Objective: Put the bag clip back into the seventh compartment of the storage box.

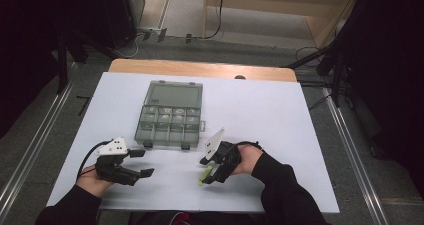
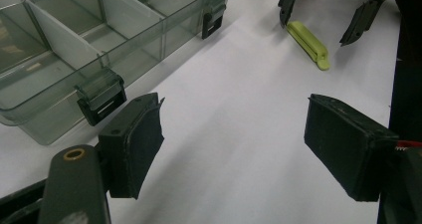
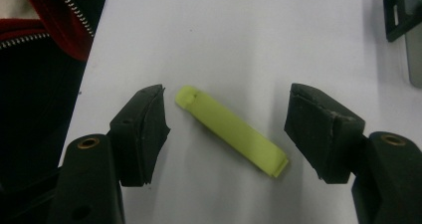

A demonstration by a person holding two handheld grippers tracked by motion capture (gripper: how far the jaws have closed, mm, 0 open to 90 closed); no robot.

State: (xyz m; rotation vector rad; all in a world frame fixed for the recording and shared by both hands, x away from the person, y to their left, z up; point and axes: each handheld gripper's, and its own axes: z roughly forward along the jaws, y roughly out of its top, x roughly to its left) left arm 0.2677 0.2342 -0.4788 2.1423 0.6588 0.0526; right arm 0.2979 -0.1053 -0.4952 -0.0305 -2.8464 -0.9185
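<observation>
Right gripper (image 3: 226, 134) straddling the yellow-green clip (image 3: 232, 131), jaws well apart, pads clear on both sides, nothing gripped yet. Lying flat on the white table (image 1: 280, 115), that clip, skewed between the jaws, near the front edge and just in front of the grey compartment box (image 1: 170, 116). Best squared up first: a small turn of the wrist so the pads meet the long flat sides, not the ends, then a low, centred squeeze so the clip can't skate or pivot out. Left of the clip, left gripper (image 1: 142, 163) parked with jaws wide and empty, holding nothing, hovering by the box's front latch (image 2: 101, 95). Plenty of bare white surface between clip and box for a lift and carry. Beyond the clip, box lid thrown back, compartments facing up. Worth minding: table's front edge close behind the clip, box latches jutting forward.
</observation>
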